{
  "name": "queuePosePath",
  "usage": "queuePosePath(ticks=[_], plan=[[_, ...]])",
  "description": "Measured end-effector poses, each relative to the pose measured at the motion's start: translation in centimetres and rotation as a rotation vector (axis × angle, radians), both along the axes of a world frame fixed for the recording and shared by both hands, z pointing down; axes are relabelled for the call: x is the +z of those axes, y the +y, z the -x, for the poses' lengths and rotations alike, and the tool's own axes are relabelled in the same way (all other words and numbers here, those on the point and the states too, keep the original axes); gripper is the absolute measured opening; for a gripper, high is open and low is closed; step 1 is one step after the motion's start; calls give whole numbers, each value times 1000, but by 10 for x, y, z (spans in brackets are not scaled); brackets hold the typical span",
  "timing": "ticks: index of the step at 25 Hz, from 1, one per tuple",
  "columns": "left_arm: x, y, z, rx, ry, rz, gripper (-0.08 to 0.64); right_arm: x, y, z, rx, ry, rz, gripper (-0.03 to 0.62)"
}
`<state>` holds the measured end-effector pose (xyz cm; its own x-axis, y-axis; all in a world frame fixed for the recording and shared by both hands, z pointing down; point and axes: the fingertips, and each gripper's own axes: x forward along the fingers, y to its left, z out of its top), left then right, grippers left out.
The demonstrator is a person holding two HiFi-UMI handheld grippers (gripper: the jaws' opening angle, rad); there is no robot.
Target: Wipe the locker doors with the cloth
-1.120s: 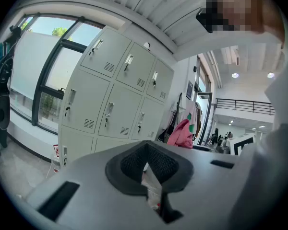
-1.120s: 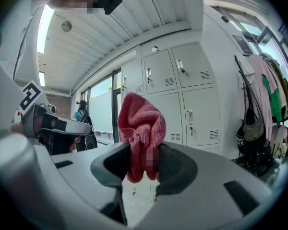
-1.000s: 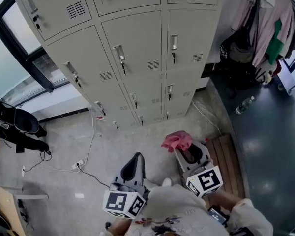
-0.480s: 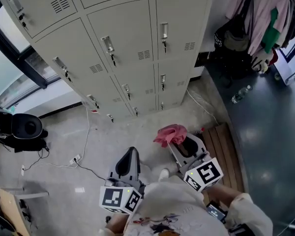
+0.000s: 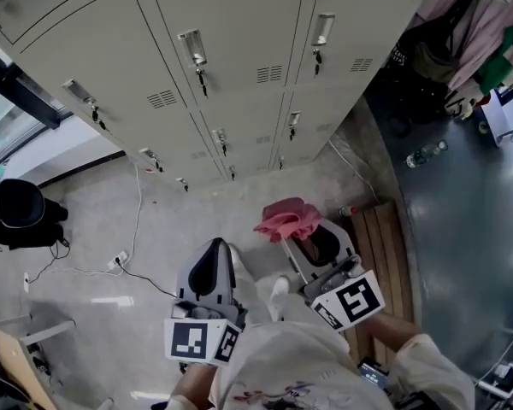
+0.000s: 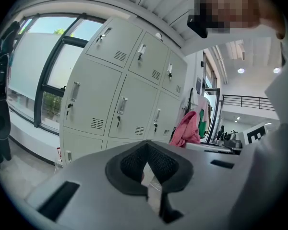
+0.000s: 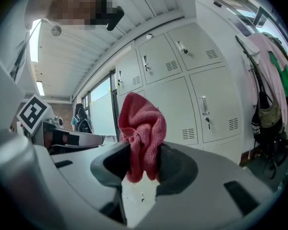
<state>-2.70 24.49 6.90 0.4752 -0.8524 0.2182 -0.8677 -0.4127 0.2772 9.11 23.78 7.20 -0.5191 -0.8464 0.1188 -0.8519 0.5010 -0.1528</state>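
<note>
head view: above, steeply down | 2 gripper views: low, forward | shared: lockers (image 5: 239,41)

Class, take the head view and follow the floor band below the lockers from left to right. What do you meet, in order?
black chair → white power strip → left gripper → pink cloth → wooden slatted board
</note>
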Motion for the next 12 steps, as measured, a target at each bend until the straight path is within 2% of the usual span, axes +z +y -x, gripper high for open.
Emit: queuePosePath(ticks=[8,12], plan=[[48,-125,51,38,-11,-12,3,46,-119,73,24,64,-26,143],[83,-169,57,64,-11,-18,3,78,-164,93,33,86,-21,143]])
